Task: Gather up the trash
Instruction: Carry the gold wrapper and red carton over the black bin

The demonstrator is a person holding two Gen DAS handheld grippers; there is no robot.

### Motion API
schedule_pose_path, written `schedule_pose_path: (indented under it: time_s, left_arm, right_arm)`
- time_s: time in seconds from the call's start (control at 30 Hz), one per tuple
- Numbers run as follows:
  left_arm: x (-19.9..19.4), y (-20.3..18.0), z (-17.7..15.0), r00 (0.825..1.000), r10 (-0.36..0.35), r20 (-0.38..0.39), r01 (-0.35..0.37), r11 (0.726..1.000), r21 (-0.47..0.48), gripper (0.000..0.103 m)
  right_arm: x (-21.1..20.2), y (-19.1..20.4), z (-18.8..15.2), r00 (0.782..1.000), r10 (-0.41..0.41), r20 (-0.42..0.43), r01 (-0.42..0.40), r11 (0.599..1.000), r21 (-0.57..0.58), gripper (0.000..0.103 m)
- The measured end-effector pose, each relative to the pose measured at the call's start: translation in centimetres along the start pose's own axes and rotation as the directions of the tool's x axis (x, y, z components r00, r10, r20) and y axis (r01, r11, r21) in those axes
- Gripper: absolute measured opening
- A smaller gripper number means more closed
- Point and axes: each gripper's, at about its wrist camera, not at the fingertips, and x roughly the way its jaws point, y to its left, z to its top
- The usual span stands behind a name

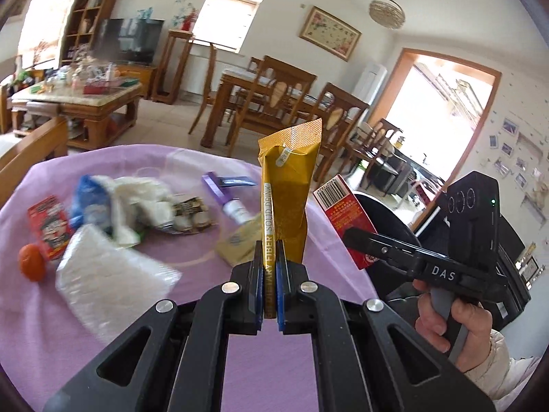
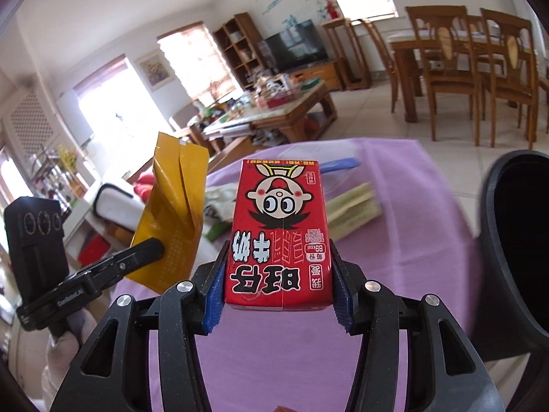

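Note:
My left gripper (image 1: 269, 257) is shut on a tall gold drink-powder sachet (image 1: 291, 178) and holds it upright above the purple tablecloth (image 1: 206, 309). In the right wrist view the same sachet (image 2: 171, 219) hangs at the left in that gripper (image 2: 154, 250). My right gripper (image 2: 279, 274) is shut on a red milk carton (image 2: 279, 226), its blue pads pressing both sides. That carton (image 1: 343, 213) also shows at the right of the left wrist view, beside a black bin (image 2: 514, 240).
Lying on the cloth are bubble wrap (image 1: 106, 274), an orange fruit (image 1: 32, 262), another red carton (image 1: 48, 226), a blue bag (image 1: 87, 199), white tissue (image 1: 144, 199), a purple tube (image 1: 223, 195) and a beige packet (image 1: 240, 243). Wooden chairs (image 1: 274, 103) stand beyond.

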Motion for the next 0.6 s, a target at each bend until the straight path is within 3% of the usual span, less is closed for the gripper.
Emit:
schedule_pose_path:
  time_s: [0.27,0.47,0.6]
  left_arm:
    - [7.0,-8.9,0.8,0.993,-0.110,-0.053,0.115,0.987,0.109,0.006]
    - [12.8,-14.2,1.3,0.973,-0.190,-0.134,0.208,0.967,0.144,0.006]
    - [16.5,-16.5,1.5,0.957,-0.218,-0.189,0.247,0.958,0.144,0.006]
  right_arm:
    - [-7.5,-11.2,-0.8,0.988,-0.129,0.085,0.119,0.986,0.120,0.051]
    - [-11.5,-19.2,-2.3,0.968,-0.222,0.118,0.193,0.956,0.221,0.051]
    - [-12.1,-23.0,-3.6,0.962,-0.255,0.101,0.222,0.940,0.259,0.051]
